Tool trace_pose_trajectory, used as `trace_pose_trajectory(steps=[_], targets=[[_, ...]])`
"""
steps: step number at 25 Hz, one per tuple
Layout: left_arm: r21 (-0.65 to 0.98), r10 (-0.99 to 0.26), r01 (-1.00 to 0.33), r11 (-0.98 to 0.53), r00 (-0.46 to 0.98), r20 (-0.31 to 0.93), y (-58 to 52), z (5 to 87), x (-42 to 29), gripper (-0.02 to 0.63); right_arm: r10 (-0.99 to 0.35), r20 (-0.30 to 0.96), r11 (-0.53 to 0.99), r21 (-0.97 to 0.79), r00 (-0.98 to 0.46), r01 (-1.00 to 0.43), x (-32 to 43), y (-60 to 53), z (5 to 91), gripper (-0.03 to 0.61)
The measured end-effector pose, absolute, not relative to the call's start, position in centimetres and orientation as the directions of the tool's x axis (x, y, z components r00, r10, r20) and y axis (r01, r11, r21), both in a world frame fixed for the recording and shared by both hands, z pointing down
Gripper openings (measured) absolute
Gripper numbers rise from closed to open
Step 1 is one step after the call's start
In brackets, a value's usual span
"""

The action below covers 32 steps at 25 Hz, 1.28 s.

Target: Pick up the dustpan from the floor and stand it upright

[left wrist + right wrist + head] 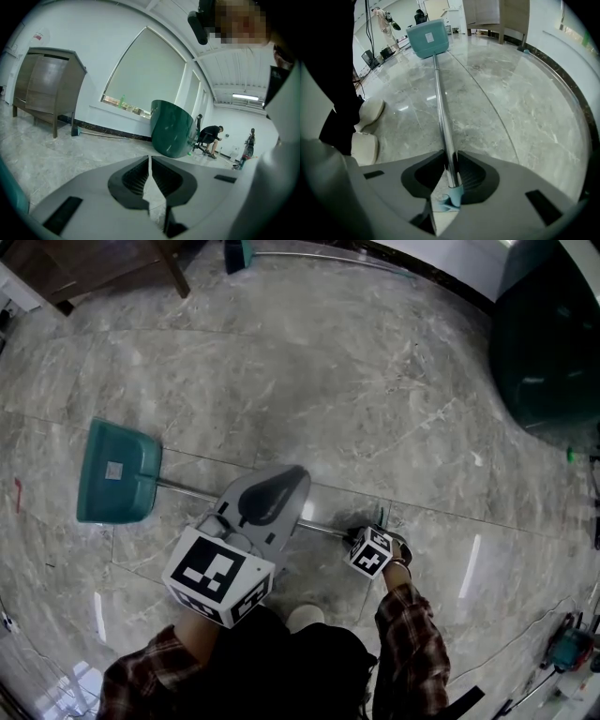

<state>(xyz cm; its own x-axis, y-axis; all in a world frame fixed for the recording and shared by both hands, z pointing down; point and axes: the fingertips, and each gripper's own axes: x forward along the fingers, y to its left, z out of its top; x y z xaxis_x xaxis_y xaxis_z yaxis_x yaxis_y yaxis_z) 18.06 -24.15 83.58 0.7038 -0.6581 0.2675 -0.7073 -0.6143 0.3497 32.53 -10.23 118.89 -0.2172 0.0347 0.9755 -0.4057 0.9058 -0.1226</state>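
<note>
Dustpan flat on the floor, gripped at the far end of its handle

The right gripper points steeply down, its jaws closed on the metal handle just above the teal end cap. The left gripper hangs shut and empty. To do this well, I'd lift the handle end in an arc so the pan pivots on its edge without the smooth tube slipping.
</note>
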Motion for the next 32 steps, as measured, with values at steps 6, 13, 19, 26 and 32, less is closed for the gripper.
trace_pose_trajectory(steps=[6, 13, 19, 26, 32], targets=[[0.382, -0.656, -0.706, -0.596, 0.703, 0.275, -23.0, 78.9, 18.0, 0.031, 0.052, 0.981, 0.899, -0.127, -0.185, -0.420, 33.3, -8.9, 112.9, 0.095], [0.422, -0.658, -0.706, -0.569, 0.698, 0.281, -21.2, 70.4, 17.6, 0.031, 0.063, 0.987, 0.885, -0.122, -0.145, -0.450, 33.6, -6.7, 103.2, 0.092], [0.452, -0.657, -0.703, -0.550, 0.698, 0.286, -20.2, 61.3, 17.9, 0.031, 0.123, 0.991, 0.868, -0.137, -0.061, -0.477, 34.6, -5.4, 93.4, 0.091], [0.469, -0.692, -0.725, -0.504, 0.664, 0.283, -20.4, 50.7, 15.4, 0.031, 0.175, 0.984, 0.870, -0.145, 0.020, -0.470, 34.7, -5.6, 83.0, 0.086], [0.492, -0.736, -0.751, -0.440, 0.615, 0.281, -21.7, 43.8, 12.1, 0.031, 0.247, 0.961, 0.859, -0.159, 0.121, -0.487, 33.9, -6.9, 76.5, 0.086]])
